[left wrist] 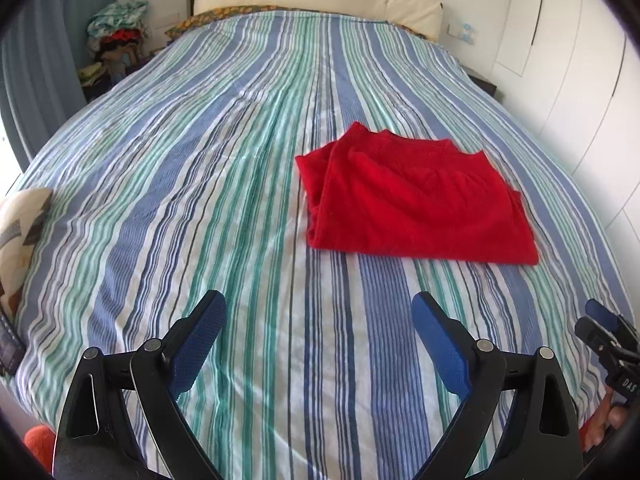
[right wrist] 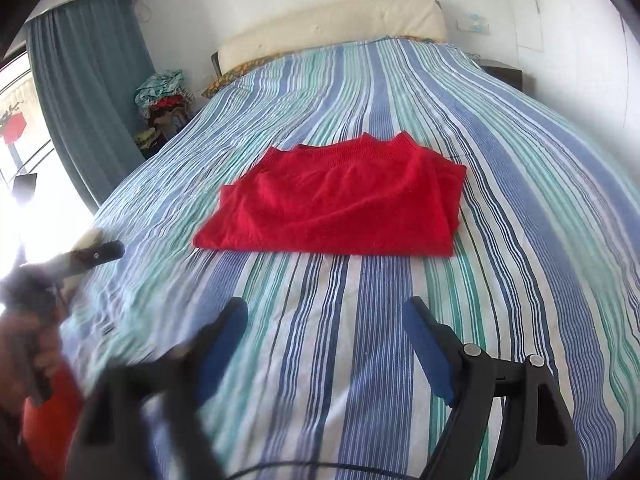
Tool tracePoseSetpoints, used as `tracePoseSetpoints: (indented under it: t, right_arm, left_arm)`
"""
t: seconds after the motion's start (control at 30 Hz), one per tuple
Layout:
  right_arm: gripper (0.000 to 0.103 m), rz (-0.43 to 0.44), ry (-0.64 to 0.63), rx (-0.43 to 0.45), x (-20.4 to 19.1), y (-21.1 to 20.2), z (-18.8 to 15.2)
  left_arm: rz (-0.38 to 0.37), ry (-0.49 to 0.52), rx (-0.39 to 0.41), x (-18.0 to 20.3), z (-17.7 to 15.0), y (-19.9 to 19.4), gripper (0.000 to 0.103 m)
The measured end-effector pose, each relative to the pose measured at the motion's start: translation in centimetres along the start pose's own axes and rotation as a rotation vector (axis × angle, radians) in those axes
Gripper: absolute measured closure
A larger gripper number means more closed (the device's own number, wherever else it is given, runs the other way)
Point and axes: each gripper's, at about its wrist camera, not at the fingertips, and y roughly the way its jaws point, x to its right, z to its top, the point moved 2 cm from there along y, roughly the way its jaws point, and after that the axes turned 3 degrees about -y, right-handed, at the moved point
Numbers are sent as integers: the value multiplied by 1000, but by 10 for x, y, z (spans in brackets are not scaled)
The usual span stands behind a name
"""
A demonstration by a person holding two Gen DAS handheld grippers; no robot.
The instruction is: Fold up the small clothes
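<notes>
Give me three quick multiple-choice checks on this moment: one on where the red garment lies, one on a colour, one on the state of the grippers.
1. Where does the red garment lie?
A. On the striped bedspread, apart from both grippers
B. Between the right gripper's fingers
C. On the pile of clothes beside the bed

2. What colour are the gripper pads?
A. Red
B. Blue
C. Yellow

3. How do the left gripper and right gripper stand?
A. Both shut on the garment
B. One shut on the bedspread
C. Both open and holding nothing

Answers:
1. A: the folded garment rests flat on the stripes, beyond both grippers.
2. B: the pads on the black fingers are blue in both wrist views.
3. C: only bare bedspread shows between each pair of fingers.
</notes>
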Motion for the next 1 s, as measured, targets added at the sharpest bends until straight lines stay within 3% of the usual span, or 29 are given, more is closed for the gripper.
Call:
tracePoseSetpoints:
  t: [0.2, 0.33, 0.37, 0.43, 0.5, 0.6, 1.0]
  right_arm:
    - [22, -83, -29, -44, -2, 22, -31]
    - [23, -128, -5, -159, 11, 57, -65]
    - [22, -136, 5, -203, 15, 67, -73]
    - [20, -132, 24, -235, 22, 76, -82]
    - [7, -98, 35, -215, 23, 79, -84]
    - [0, -108, -23, -221, 15, 87, -89]
    - [0, -125, -45, -194, 12, 88, -94]
  left_arm:
    - [33, -5, -39, -17, -44, 41, 7]
    - [112, 37, -116, -35, -87, 85, 7]
    - [103, 35, -126, -41, -98, 94, 4]
    - [44, 24, 2, -47, -111, 88, 2]
    - [42, 24, 6, -47, -111, 89, 1]
    - [75, 55, -16, -39, -108, 94, 1]
    - [70, 52, 6, -42, -111, 94, 0]
